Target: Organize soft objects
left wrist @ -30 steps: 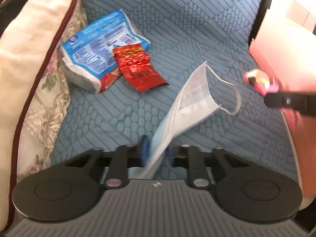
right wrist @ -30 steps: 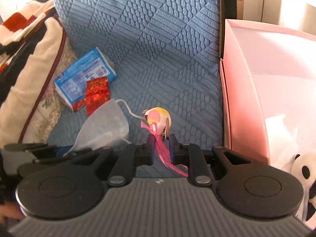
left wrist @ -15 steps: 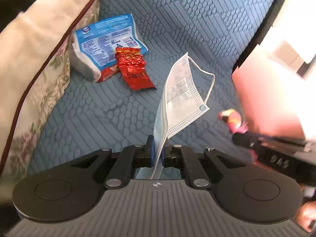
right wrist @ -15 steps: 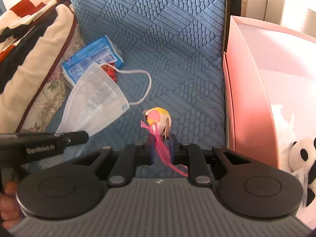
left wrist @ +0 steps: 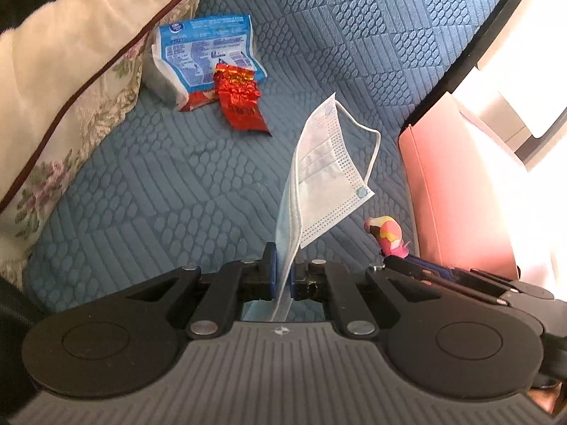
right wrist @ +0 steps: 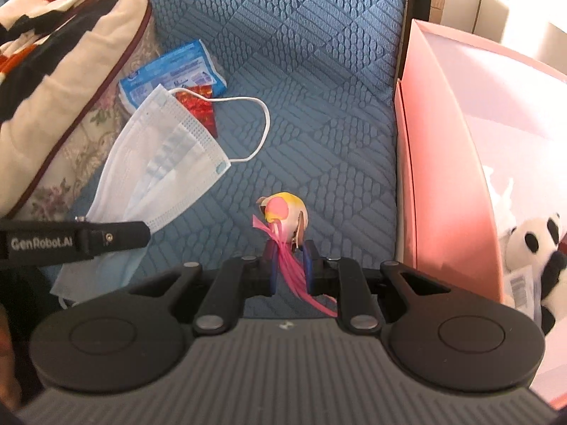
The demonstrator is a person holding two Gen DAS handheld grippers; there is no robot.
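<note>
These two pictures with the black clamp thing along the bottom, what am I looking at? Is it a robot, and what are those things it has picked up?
No robot: a person holds a two-finger gripper in each hand, and each carries a wide-angle camera looking along its fingers. One picture is from the left gripper, the other from the right gripper. The left is shut on a pale blue face mask, lifted off the blue quilted cushion. The right is shut on the pink strands of a small pink and yellow toy. Lying on the cushion are a blue and white packet and a red foil packet, beside a floral pillow. To the right stands a pink box with a panda plush inside.
</note>
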